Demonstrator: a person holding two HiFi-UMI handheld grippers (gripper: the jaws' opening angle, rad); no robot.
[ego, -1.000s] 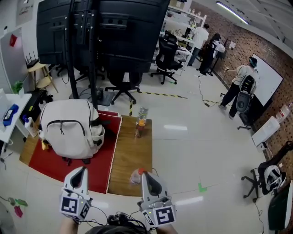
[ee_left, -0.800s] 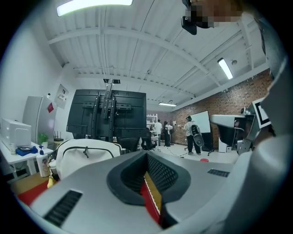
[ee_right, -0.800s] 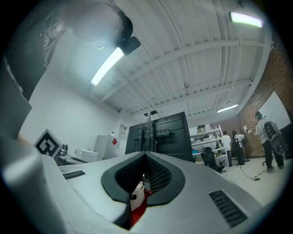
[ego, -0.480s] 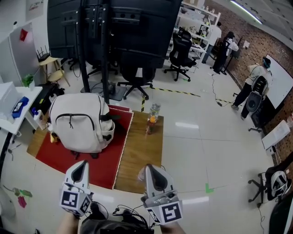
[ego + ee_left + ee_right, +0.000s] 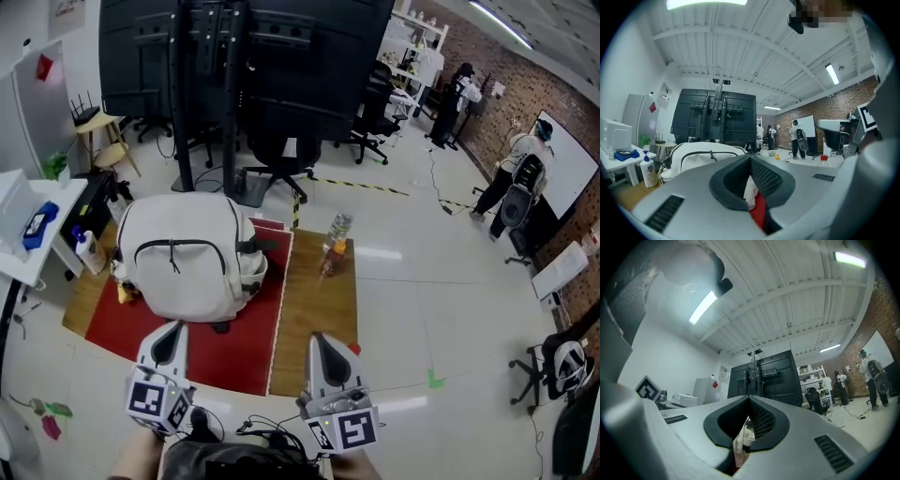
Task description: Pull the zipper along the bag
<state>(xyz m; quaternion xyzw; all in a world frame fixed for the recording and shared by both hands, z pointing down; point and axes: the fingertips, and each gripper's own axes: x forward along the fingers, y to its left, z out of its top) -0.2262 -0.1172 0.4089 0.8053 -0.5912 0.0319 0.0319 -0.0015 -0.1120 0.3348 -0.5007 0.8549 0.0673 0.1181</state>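
Observation:
A white backpack (image 5: 192,258) stands upright on a red mat (image 5: 131,328), with its black zipper (image 5: 178,246) arching across the front. My left gripper (image 5: 171,330) is shut and empty, held short of the bag's near side. My right gripper (image 5: 320,339) is also shut and empty, off to the right over the wooden board (image 5: 314,309). In the left gripper view the backpack (image 5: 708,152) shows beyond the shut left gripper (image 5: 750,158), apart from it. The right gripper view looks past the shut right gripper (image 5: 749,399) at a black rack (image 5: 764,376).
Two bottles (image 5: 336,246) stand at the board's far end. A red-capped bottle (image 5: 352,349) is partly hidden behind my right gripper. A black office chair (image 5: 279,155) and rack (image 5: 244,56) stand behind the bag. A white side table (image 5: 23,230) is on the left. People (image 5: 514,178) stand far right.
Both grippers and the view have moved forward towards the mat. The backpack now sits larger and further right in the head view. Jaws stay shut.

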